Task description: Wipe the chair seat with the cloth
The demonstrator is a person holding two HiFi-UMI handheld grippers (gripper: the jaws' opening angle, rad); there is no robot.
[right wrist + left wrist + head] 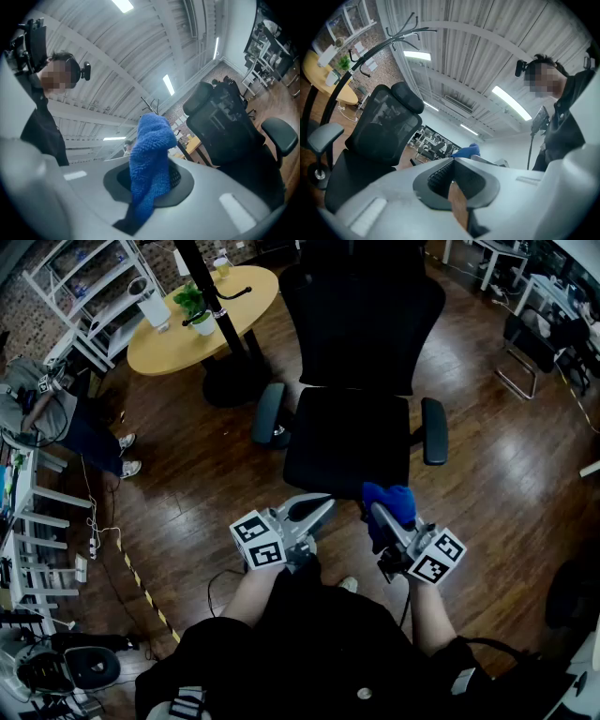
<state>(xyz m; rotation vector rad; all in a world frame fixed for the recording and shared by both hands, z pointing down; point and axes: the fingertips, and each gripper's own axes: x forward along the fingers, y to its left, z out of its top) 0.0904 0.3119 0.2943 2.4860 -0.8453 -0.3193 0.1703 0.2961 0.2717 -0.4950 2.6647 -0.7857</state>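
Note:
The black office chair stands ahead of me with its seat [345, 442] bare and its mesh backrest [361, 315] behind. A blue cloth [390, 502] is bunched in my right gripper [377, 513], which is shut on it just over the seat's front edge. In the right gripper view the cloth [150, 159] sticks up out of the right gripper [151, 187], with the chair [229, 126] off to the right. My left gripper [317, 507] is shut and empty, level with the seat's front left corner. The left gripper view shows the left gripper [452, 180] pressed together and the chair [377, 129] at left.
A round yellow table [159, 348] with a potted plant [197, 310] and a black coat-stand pole [220, 310] stands at the back left. A person [56, 418] sits at the far left by white shelves. Another chair [530, 343] is at the right. Cables lie on the wooden floor.

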